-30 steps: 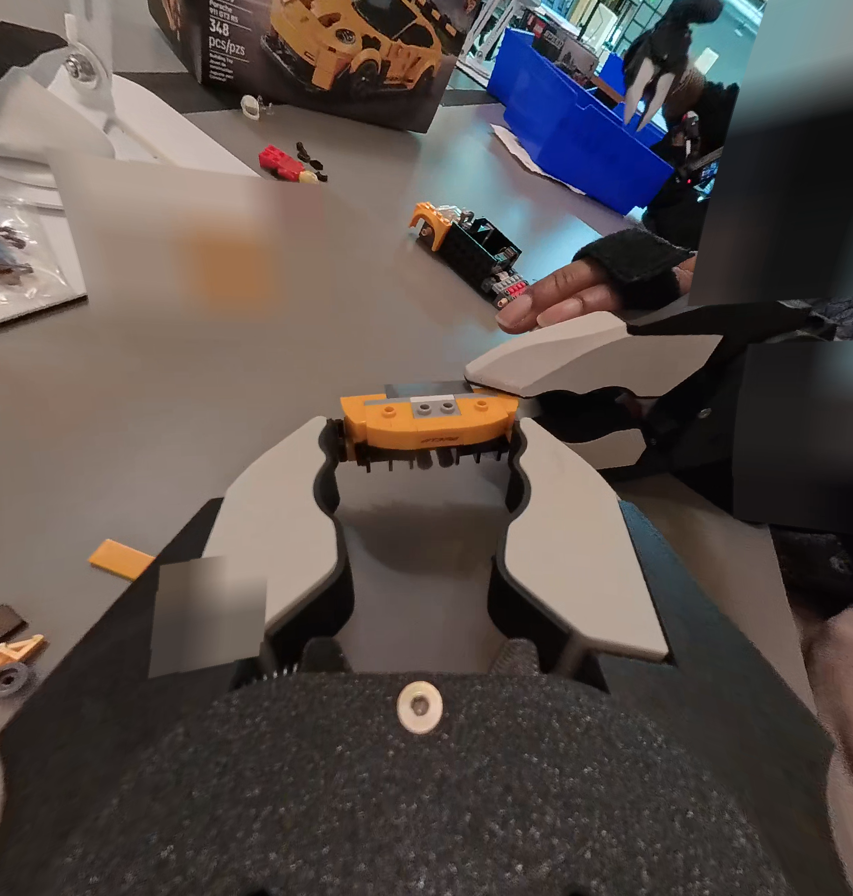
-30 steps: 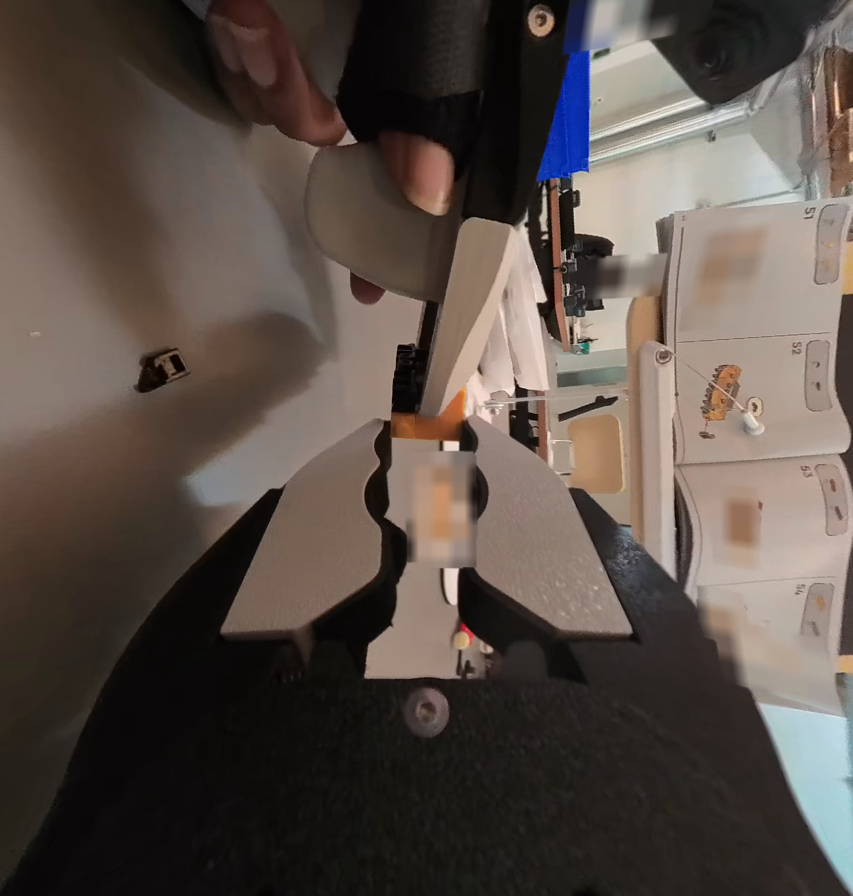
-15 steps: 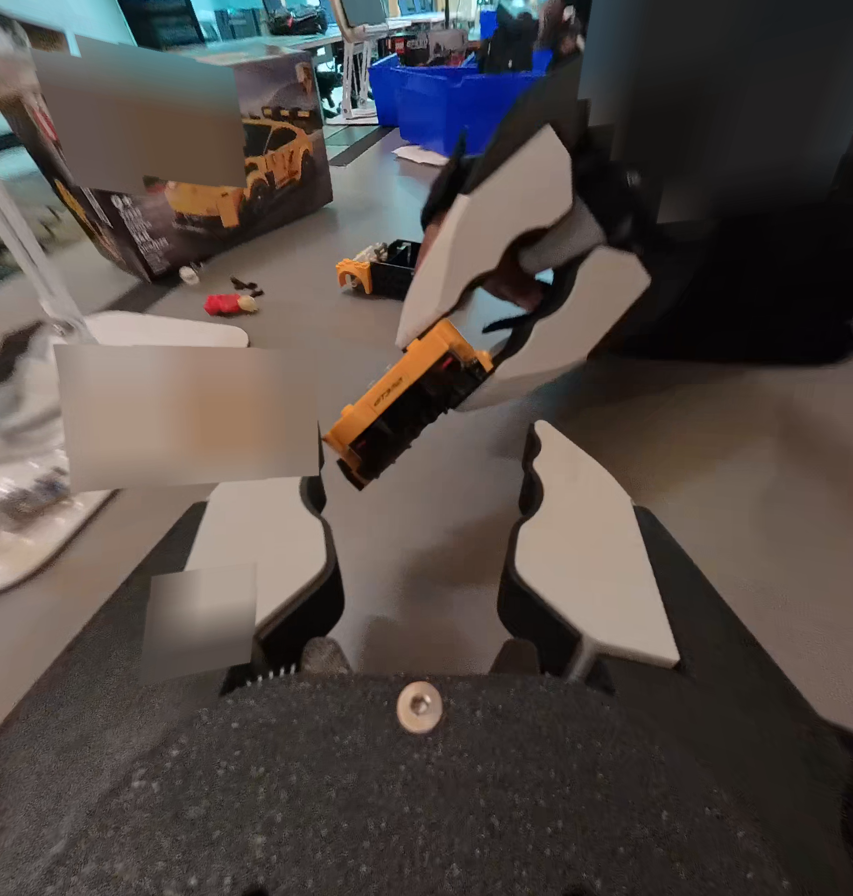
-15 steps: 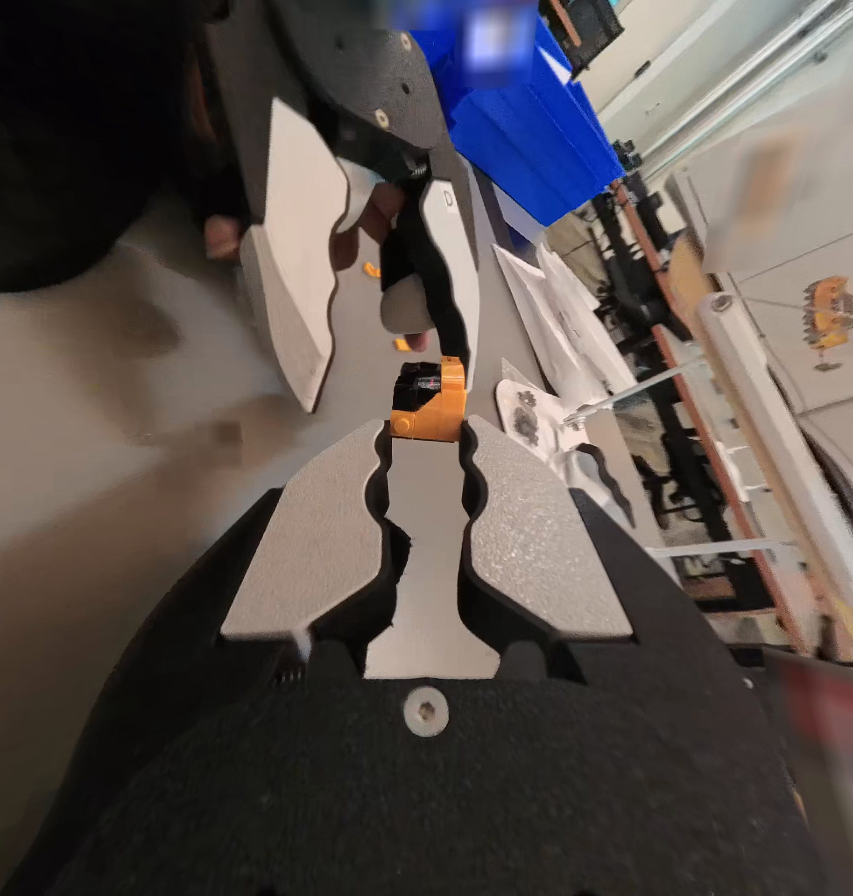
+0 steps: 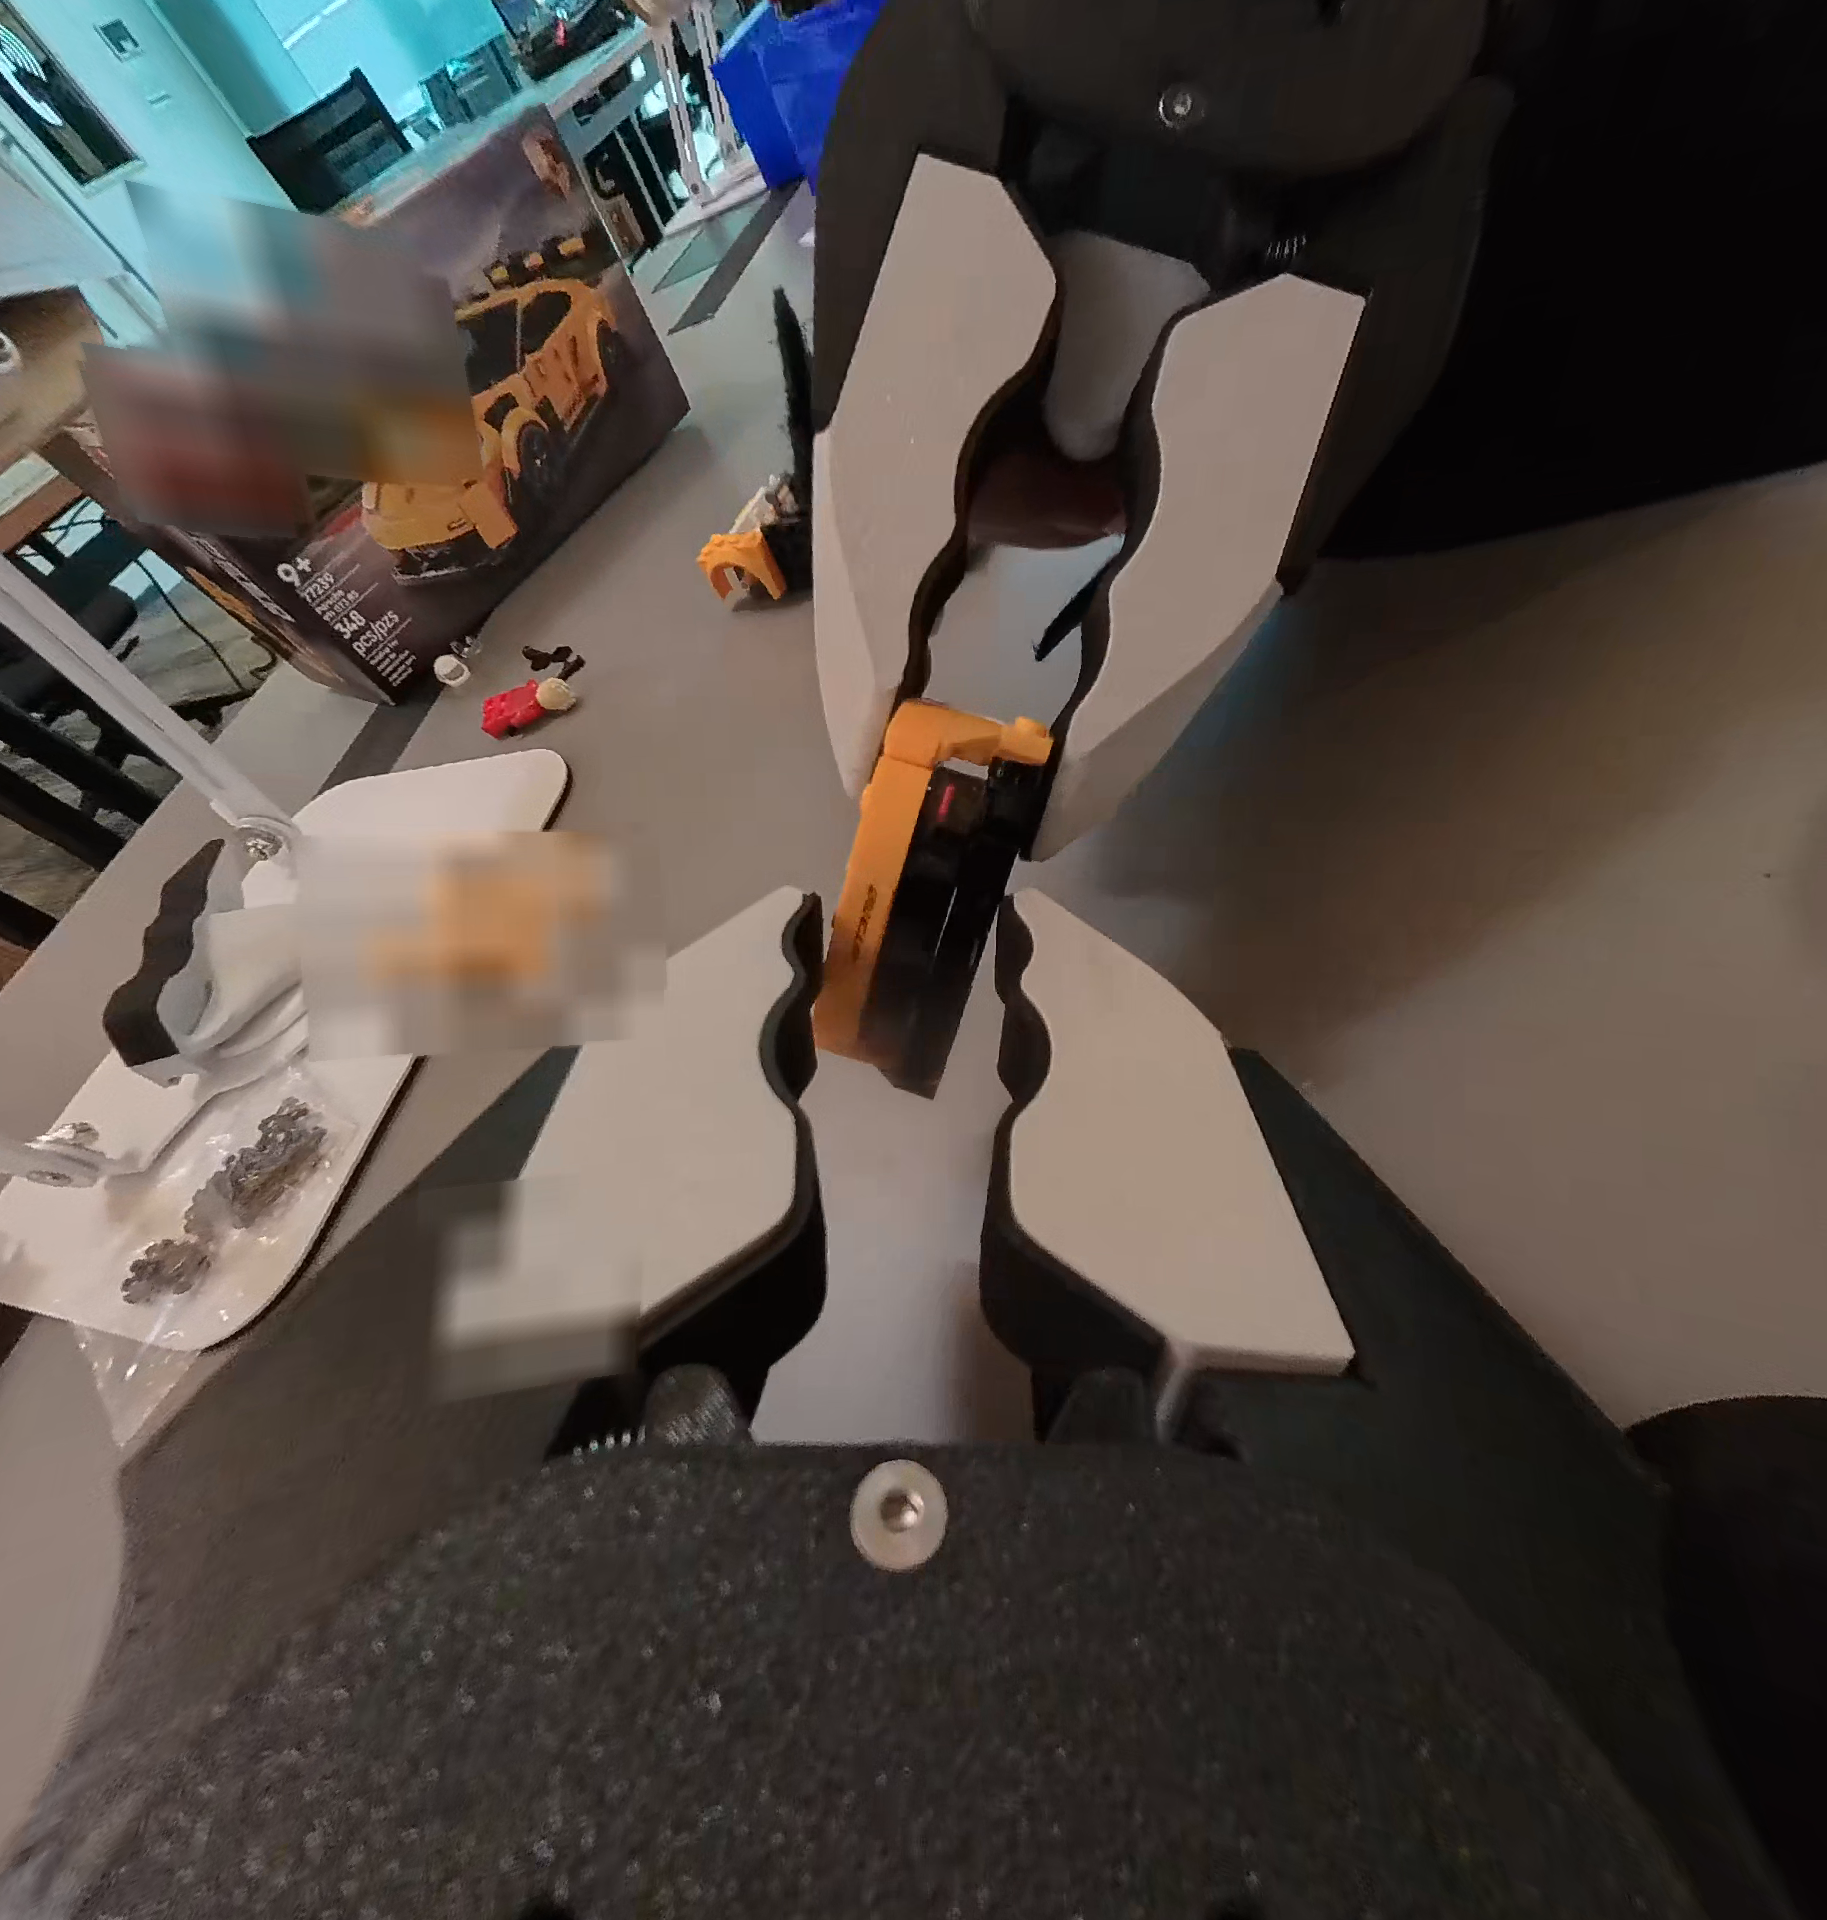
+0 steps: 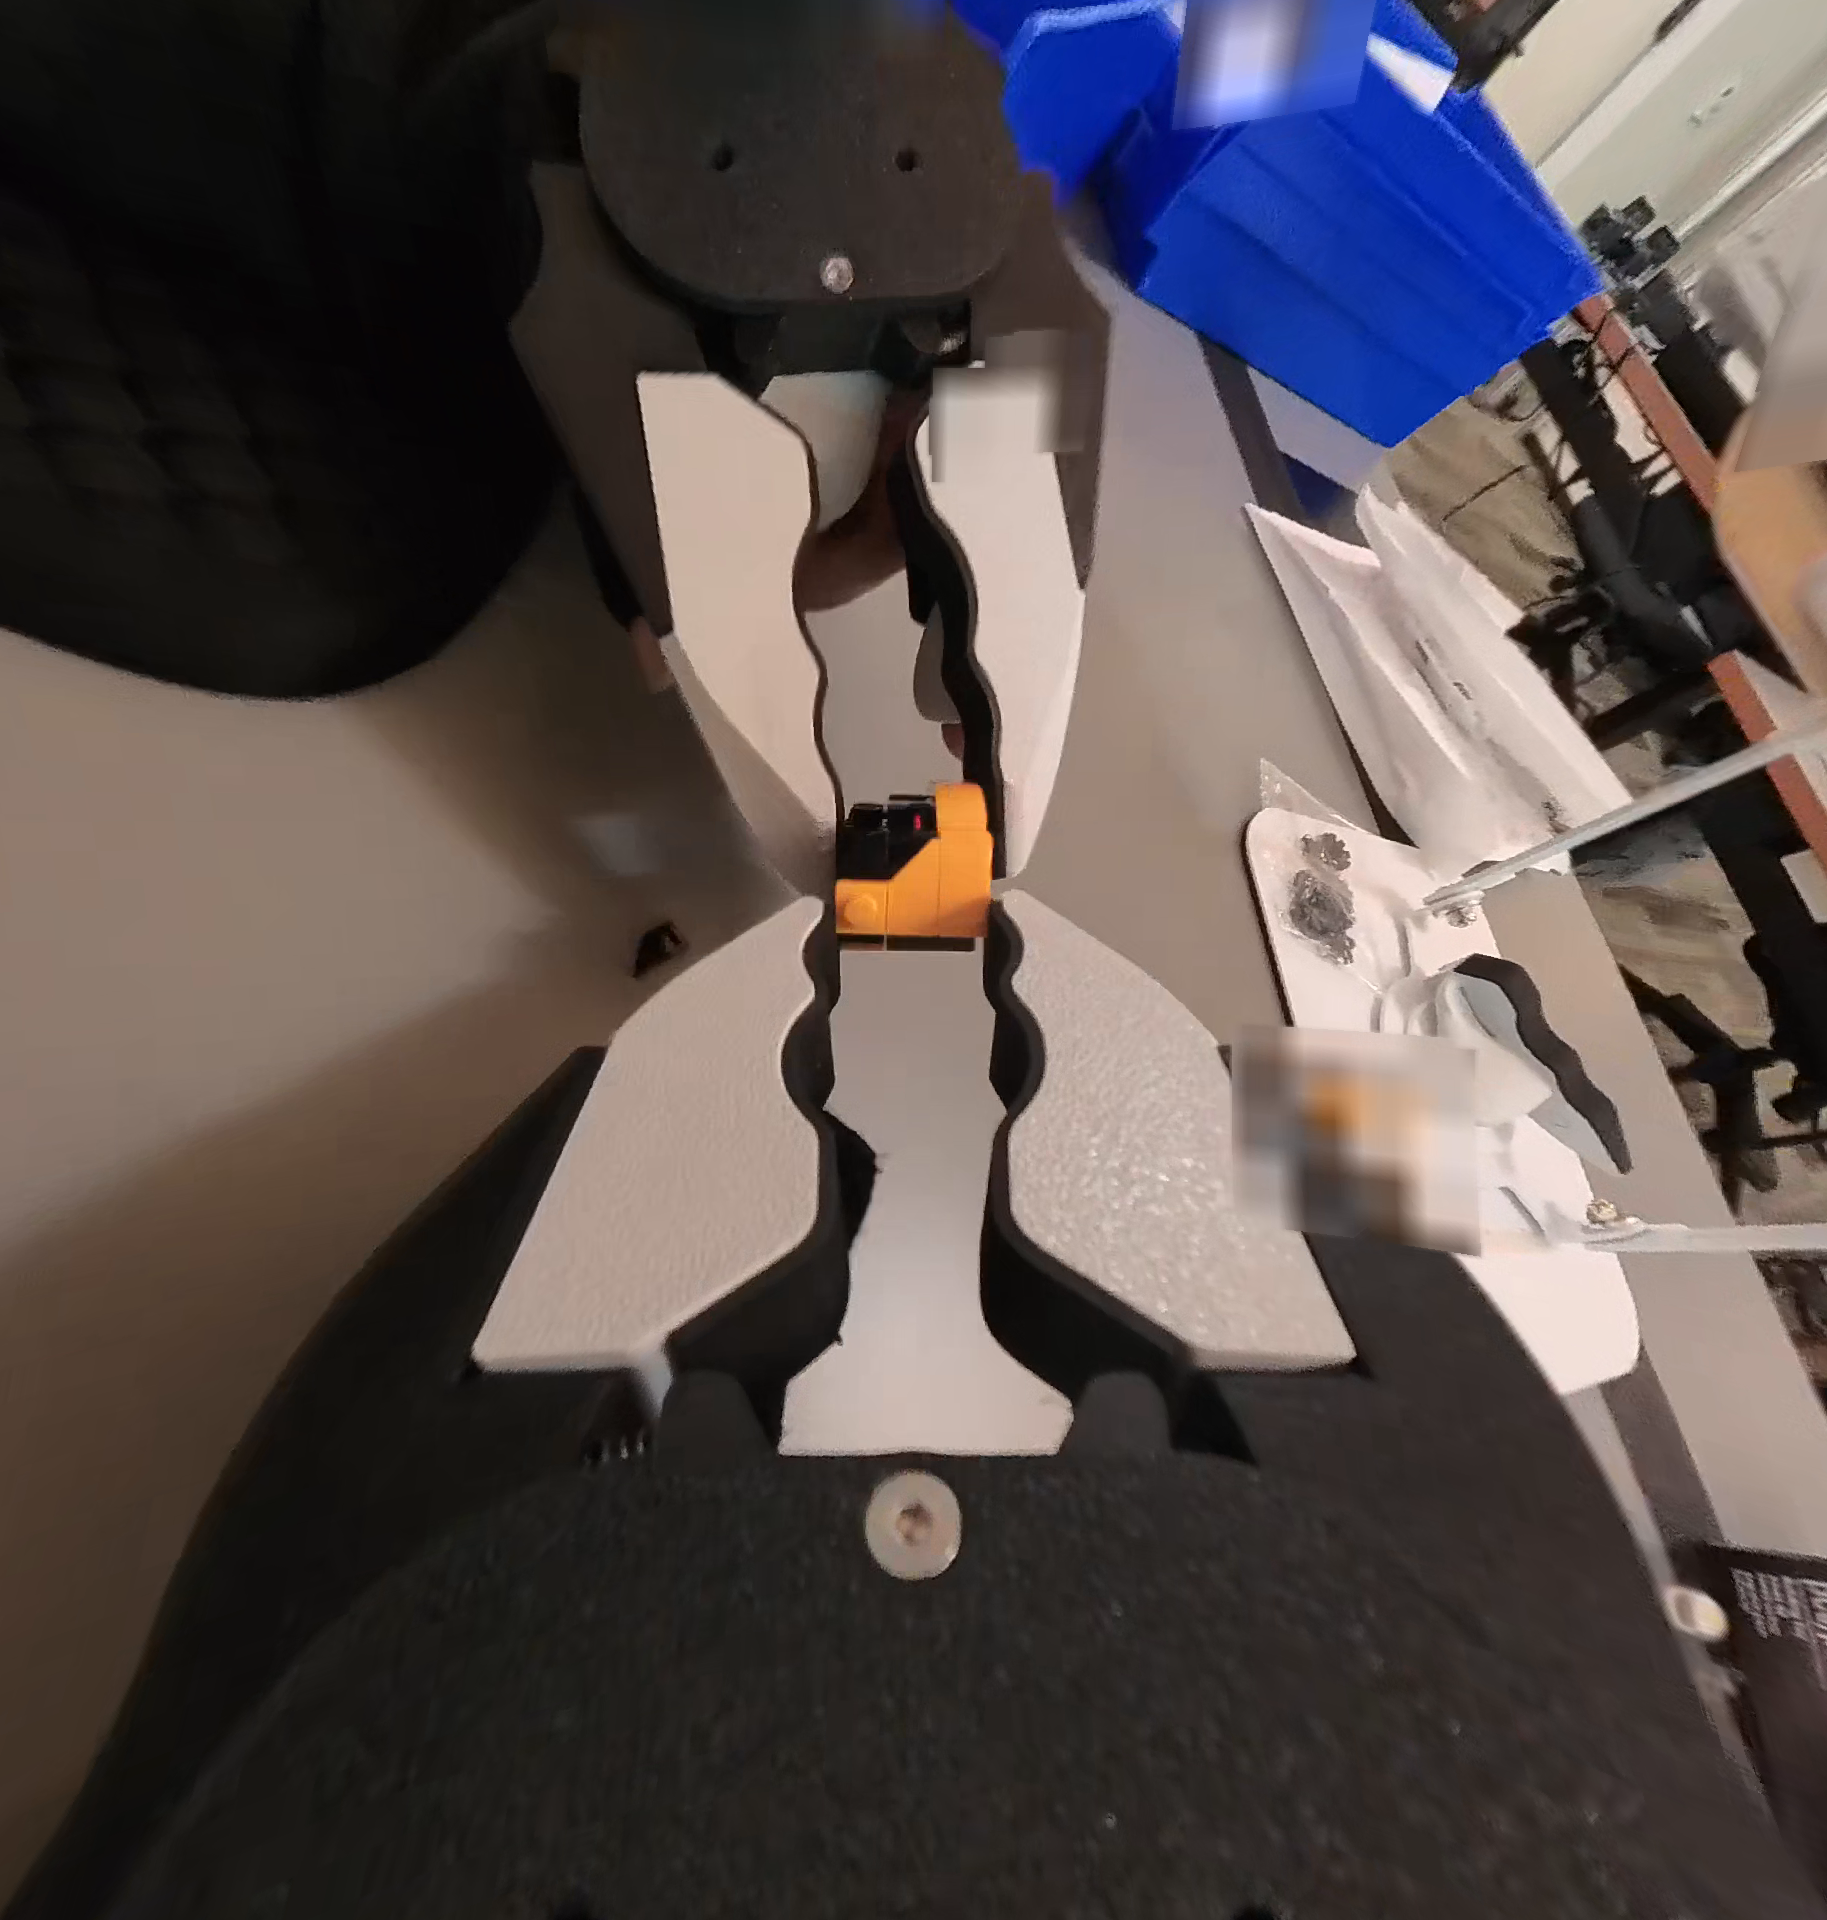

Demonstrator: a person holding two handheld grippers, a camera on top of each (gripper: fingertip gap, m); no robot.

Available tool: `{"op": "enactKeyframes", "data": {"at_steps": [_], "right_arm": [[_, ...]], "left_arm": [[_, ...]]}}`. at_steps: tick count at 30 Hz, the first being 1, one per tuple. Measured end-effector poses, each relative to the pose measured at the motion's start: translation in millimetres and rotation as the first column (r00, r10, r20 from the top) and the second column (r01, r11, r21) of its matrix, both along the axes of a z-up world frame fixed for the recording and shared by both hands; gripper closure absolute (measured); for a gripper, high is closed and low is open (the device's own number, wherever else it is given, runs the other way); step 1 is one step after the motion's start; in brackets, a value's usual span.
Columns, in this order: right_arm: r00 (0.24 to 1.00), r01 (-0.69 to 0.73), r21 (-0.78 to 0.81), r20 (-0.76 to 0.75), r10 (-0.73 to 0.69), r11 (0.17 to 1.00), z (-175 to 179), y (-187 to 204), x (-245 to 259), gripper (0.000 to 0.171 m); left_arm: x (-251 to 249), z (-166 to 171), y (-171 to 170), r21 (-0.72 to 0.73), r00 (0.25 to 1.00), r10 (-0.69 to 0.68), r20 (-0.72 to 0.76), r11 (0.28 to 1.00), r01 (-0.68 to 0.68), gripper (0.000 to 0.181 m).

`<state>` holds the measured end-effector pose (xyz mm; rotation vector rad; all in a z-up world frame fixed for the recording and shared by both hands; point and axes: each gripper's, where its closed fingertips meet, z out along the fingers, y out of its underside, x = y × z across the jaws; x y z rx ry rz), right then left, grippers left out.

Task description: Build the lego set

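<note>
An orange and black lego car section (image 5: 888, 883) hangs above the grey table (image 5: 1460, 935), held end-on between both grippers. My left gripper (image 5: 901, 920) has its pads closed against the section's near end. The orange side is at the left pad and the black side at the right pad. My right gripper (image 5: 956, 800) comes in from the far side and is shut on the other end. In the right wrist view, the same section (image 6: 940, 883) sits between my right gripper (image 6: 909, 920) and the left gripper (image 6: 914, 847) facing it.
The lego box (image 5: 493, 436) stands at the back left. A partly built black and orange chassis (image 5: 748, 561) and a red piece (image 5: 519, 707) lie in front of it. A white board with a parts bag (image 5: 213, 1226) is at left. Blue bins (image 6: 1304, 239) and a small black piece (image 6: 660, 945) are also on the table. The grippers are tip to tip, or close to it. My left tips are roughly 5 cm from the small black piece (image 6: 660, 945).
One second ago the left gripper held the section. It then opened while the right gripper lifted and turned the section. Now the section points end-on and the left gripper has closed on it again.
</note>
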<state>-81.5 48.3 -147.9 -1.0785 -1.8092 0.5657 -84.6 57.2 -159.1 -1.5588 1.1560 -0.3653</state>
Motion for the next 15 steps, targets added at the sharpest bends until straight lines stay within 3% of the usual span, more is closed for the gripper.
{"op": "enactKeyframes", "data": {"at_steps": [5,11,15], "right_arm": [[0.989,0.039,-0.151,-0.135,-0.059,0.988,30.7,7.4,0.5,0.144],[0.983,-0.057,-0.249,0.155,0.098,0.967,-23.0,-27.3,5.4,0.154],[0.954,-0.016,-0.258,0.286,0.092,0.966,-46.9,-35.2,4.2,0.153]], "left_arm": [[-13.6,19.0,9.5,-0.005,0.989,0.073,0.126,0.997,-0.073,0.154],[-31.2,27.7,21.9,-0.012,0.965,0.164,0.206,0.986,-0.165,0.154],[-37.3,23.9,28.3,-0.014,0.957,0.215,0.195,0.976,-0.216,0.154]]}}
